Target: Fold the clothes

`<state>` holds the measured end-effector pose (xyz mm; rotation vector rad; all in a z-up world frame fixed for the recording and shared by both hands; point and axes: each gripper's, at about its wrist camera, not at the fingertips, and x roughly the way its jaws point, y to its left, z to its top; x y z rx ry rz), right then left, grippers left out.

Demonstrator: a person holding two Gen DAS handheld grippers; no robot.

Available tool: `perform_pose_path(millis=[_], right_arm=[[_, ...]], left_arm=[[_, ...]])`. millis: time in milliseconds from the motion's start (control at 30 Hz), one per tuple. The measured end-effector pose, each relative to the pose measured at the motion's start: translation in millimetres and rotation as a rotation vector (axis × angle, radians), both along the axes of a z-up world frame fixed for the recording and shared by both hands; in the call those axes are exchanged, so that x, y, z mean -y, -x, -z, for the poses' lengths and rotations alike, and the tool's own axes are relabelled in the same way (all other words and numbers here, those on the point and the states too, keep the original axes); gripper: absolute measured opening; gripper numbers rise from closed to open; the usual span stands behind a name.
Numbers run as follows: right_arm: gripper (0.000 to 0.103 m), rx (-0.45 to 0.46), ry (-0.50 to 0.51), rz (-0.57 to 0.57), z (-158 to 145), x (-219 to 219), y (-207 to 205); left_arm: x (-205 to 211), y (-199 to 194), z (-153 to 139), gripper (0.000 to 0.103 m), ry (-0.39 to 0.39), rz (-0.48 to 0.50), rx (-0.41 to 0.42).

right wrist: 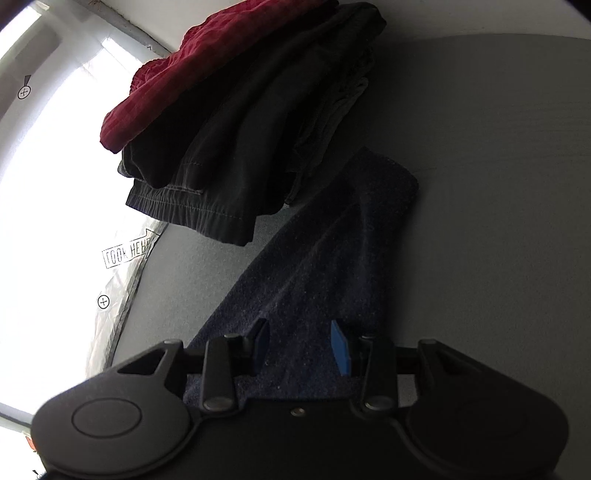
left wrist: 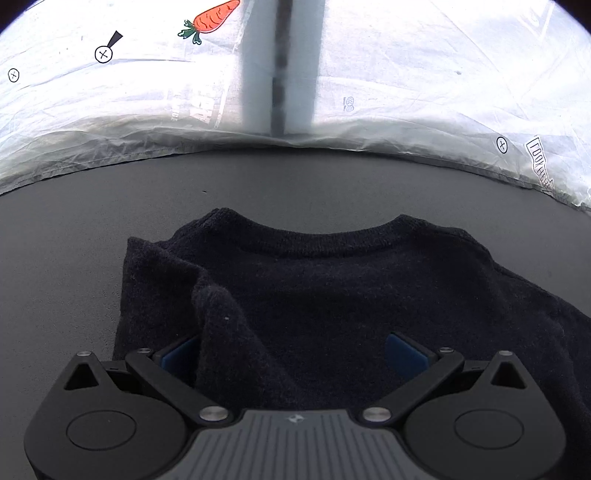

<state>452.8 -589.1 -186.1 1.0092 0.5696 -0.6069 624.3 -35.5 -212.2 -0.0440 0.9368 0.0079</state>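
A dark navy sweater (left wrist: 332,288) lies on the grey table (left wrist: 74,240) with its neckline on the far side. My left gripper (left wrist: 290,354) hangs over the sweater's near left part, jaws wide open. A raised ridge of fabric stands beside the left pad (left wrist: 177,354) and neither pad presses on it. In the right wrist view a navy sleeve (right wrist: 332,251) stretches away from under my right gripper (right wrist: 301,343). Its blue pads stand apart, with the sleeve lying flat below the gap.
A pile of clothes sits at the table's far side, a red garment (right wrist: 166,81) on black shorts (right wrist: 236,147). Beyond the table edge hangs white plastic sheeting (left wrist: 424,74) with a carrot sticker (left wrist: 210,18), a "look here" label (right wrist: 127,253), cross marks and a grey post (left wrist: 280,66).
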Motion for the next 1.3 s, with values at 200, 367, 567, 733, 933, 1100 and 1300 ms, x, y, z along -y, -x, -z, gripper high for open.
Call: perform_pose_path(millis=[200,367,567,733,933,1100,1300], right_arm=[[0.039,-0.051,0.129,0.034,2,17,-5],[0.043,-0.144,0.305,0.031,-6,7,-15],[0.050,-0.239,0.347,0.005,1,7,-15],[0.012,-0.151,0.259,-0.051,2,8,-23],[0.008,0.114,0.054,-0.130,-5,-19,-12],[0.008,0.226,-0.051,-0.398,-16,-93,-24],[0.008,0.400,-0.410,-0.788,-19,-221,-47]], left_arm=[[15,-20,10,0.103,-0.080,-0.023,0.044],[14,-15,13,0.103,-0.088,-0.043,0.112],[15,-10,14,0.103,-0.092,-0.040,0.156],[15,-12,11,0.103,-0.091,-0.044,0.131],[0,17,-9,0.103,0.031,-0.080,0.053],[-23,94,-36,0.103,0.174,-0.130,0.081],[-47,180,-41,0.103,0.231,-0.170,0.058]])
